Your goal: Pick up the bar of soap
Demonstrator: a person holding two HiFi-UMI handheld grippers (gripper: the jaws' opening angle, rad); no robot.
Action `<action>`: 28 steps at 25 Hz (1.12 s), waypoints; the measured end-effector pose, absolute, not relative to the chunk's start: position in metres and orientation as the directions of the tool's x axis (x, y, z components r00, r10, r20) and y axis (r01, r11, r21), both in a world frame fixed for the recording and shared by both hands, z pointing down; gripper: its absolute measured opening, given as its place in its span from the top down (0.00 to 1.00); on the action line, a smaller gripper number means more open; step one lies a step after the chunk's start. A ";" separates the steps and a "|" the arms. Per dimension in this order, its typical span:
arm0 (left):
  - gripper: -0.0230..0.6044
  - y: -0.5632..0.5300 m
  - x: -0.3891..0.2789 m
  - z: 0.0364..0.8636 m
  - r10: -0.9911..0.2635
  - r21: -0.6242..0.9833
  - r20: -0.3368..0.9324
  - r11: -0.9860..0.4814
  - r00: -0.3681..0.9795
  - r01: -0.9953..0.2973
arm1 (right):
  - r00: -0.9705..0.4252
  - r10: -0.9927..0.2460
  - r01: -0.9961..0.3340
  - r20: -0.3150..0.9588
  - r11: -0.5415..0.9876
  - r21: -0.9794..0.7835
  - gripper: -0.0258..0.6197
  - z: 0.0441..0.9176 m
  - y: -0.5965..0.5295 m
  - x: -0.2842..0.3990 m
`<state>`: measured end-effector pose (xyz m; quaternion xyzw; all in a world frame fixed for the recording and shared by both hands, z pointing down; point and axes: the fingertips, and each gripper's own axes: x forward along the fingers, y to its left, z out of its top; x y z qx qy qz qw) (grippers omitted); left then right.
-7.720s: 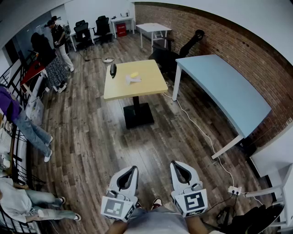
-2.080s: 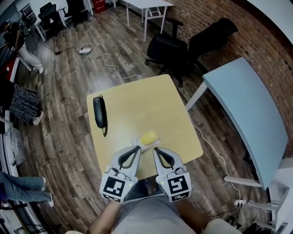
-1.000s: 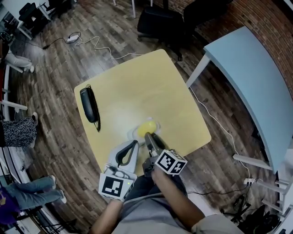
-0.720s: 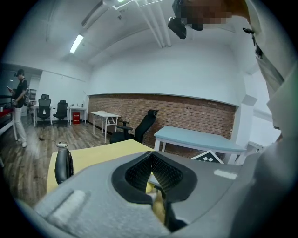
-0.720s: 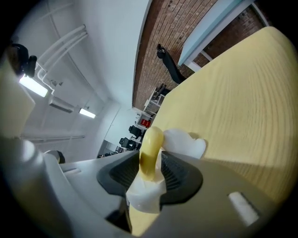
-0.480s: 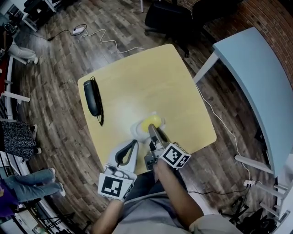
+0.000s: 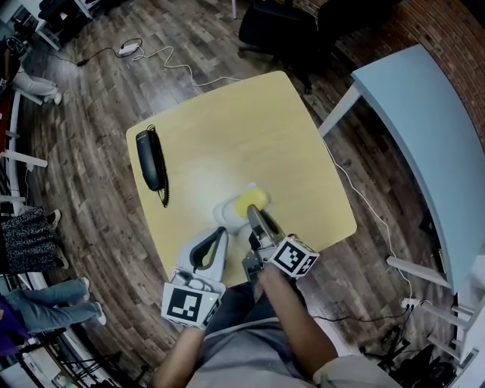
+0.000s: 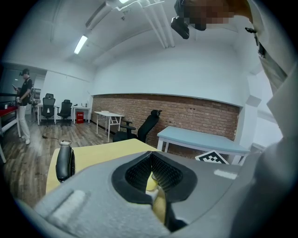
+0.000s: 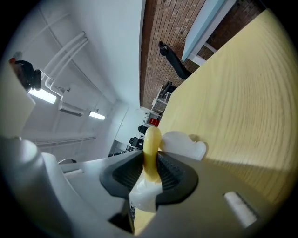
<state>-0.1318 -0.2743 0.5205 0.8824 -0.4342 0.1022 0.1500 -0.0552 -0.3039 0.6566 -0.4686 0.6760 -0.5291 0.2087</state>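
Note:
The bar of soap point(image 7: 251, 199) is yellow and sits on a white dish point(image 7: 226, 212) on the wooden table point(image 7: 227, 129). My right gripper point(image 7: 251, 209) is turned on its side with its jaws around the soap. In the right gripper view the soap point(image 9: 151, 139) stands edge-on between the closing jaws of the right gripper point(image 9: 151, 160). Both pads lie against its faces, and the white dish point(image 9: 184, 144) is just beyond. My left gripper point(image 7: 222, 231) hovers by the table's near edge, apart from the soap. In its own view the left gripper point(image 8: 150, 158) is shut and holds nothing.
A black telephone handset point(image 7: 150, 159) with a coiled cord lies at the table's left side and also shows as a handset point(image 8: 65, 162) in the left gripper view. A light blue table point(image 7: 424, 129) stands to the right. A black office chair point(image 7: 280, 23) is beyond the table. Cables run across the floor.
The person has walked up to the table. The right gripper has rolled onto its side and pushed forward until its jaws went around the soap. The left gripper has stayed back.

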 end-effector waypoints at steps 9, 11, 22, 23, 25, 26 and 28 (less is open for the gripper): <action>0.96 -0.284 -0.135 0.517 -0.753 0.181 0.295 -0.560 0.588 -0.808 | -0.512 -0.846 -0.396 0.152 0.075 -0.915 0.82 0.629 -0.302 -0.051; 0.96 -0.285 -0.137 0.515 -0.760 0.181 0.290 -0.554 0.582 -0.813 | -0.523 -0.842 -0.391 0.133 0.098 -0.915 0.82 0.621 -0.301 -0.051; 0.96 -0.288 -0.142 0.502 -0.777 0.184 0.258 -0.545 0.575 -0.818 | -0.574 -0.818 -0.347 0.038 0.202 -0.916 0.82 0.557 -0.291 -0.050; 0.96 -0.288 -0.143 0.500 -0.778 0.184 0.254 -0.545 0.575 -0.818 | -0.579 -0.815 -0.344 0.028 0.213 -0.915 0.82 0.551 -0.290 -0.050; 0.96 -0.289 -0.142 0.496 -0.781 0.186 0.247 -0.543 0.574 -0.819 | -0.587 -0.810 -0.339 0.008 0.237 -0.910 0.82 0.538 -0.288 -0.050; 0.96 -0.290 -0.141 0.494 -0.782 0.188 0.243 -0.543 0.574 -0.819 | -0.591 -0.807 -0.340 0.001 0.248 -0.907 0.82 0.532 -0.288 -0.049; 0.96 -0.292 -0.139 0.490 -0.784 0.188 0.234 -0.543 0.574 -0.818 | -0.601 -0.799 -0.340 -0.012 0.269 -0.901 0.82 0.519 -0.287 -0.048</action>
